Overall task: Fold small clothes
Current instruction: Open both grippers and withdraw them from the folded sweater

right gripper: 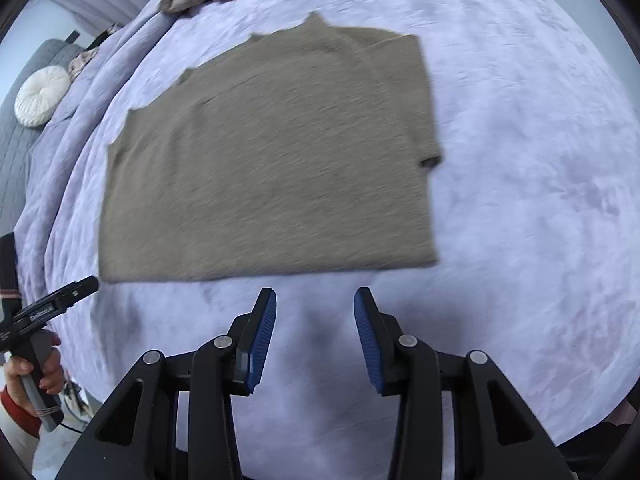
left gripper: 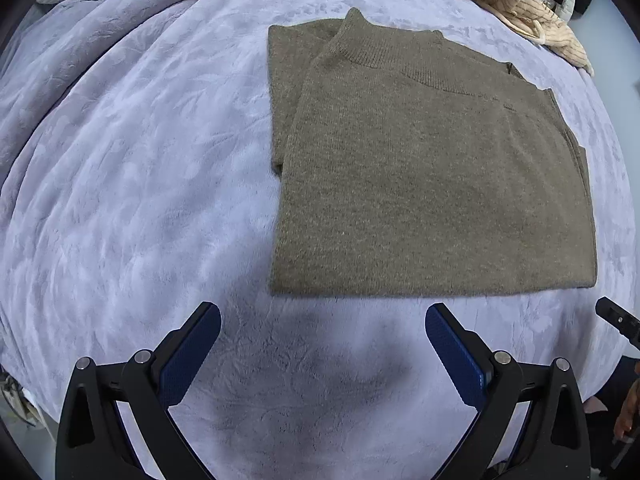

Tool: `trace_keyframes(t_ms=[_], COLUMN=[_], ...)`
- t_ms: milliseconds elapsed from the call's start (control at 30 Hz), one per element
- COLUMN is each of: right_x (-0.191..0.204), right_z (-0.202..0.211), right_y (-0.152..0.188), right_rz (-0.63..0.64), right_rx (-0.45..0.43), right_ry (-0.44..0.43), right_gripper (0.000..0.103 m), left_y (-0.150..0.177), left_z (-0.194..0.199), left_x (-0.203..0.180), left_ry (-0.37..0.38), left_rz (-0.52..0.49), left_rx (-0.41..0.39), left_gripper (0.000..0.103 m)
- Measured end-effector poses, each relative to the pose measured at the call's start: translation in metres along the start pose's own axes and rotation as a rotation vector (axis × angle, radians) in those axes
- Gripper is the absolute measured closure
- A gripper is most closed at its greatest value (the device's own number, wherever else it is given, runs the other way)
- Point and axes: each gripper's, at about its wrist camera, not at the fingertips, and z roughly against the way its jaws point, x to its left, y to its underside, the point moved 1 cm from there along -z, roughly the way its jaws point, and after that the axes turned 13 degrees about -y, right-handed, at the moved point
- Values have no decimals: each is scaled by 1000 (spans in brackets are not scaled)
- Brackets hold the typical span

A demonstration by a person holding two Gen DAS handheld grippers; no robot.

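lavender plush bedspread (left gripper: 140, 200) under folded olive sweater (left gripper: 432, 184)

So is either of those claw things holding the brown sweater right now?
No. The left gripper and the right gripper both stand open over bare blanket, just short of the folded sweater.

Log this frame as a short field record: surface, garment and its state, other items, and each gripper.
surface: lavender plush blanket
garment: olive knit sweater, folded into a flat rectangle, collar at the far edge
other items: heap of cream and brown clothes at the far edge; round white cushion far left
left gripper: open, empty, short of the sweater's near edge
right gripper: open, empty, short of the near edge
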Motion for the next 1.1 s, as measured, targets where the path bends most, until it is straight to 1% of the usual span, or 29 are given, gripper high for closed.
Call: trace_keyframes(t_ms=[167,233,333,400,433,533,667,833,967,1067,1100], right_x=[37,48,65,74,80,95,107,118,122,125,127], right_z=[-23,-32,-45,-51,-55,-67,-86,-107,-124,-136,-140], right_y=[12,15,22,26,28,34,42,52,49,39,34], right_rz=[31,31,21,23,26,31,23,3,-41,-98,-121], right_rx=[65,85,120,136,146,170,211,248,249,224,210], right_ry=[-50,-66,-94,-101,-103,-112,-127,-157,-225,-323,-361], right_gripper=[59,56,56,55,53,52,52,52,52,52,52], left_y=[14,18,22,25,26,30,36,43,47,47,47], left_z=[6,7,8,9,9,8,4,-8,-21,-28,-30], left_x=[8,11,16,21,23,32,44,64,81,93,97], left_ry=[-1,4,9,23,31,46,47,93,154,205,202], left_rz=[9,10,12,12,16,15,23,41,108,164,187], left_rx=[5,7,11,13,15,19,26,57,76,72,89], left_gripper=[1,1,1,1,1,1,1,1,1,1,1])
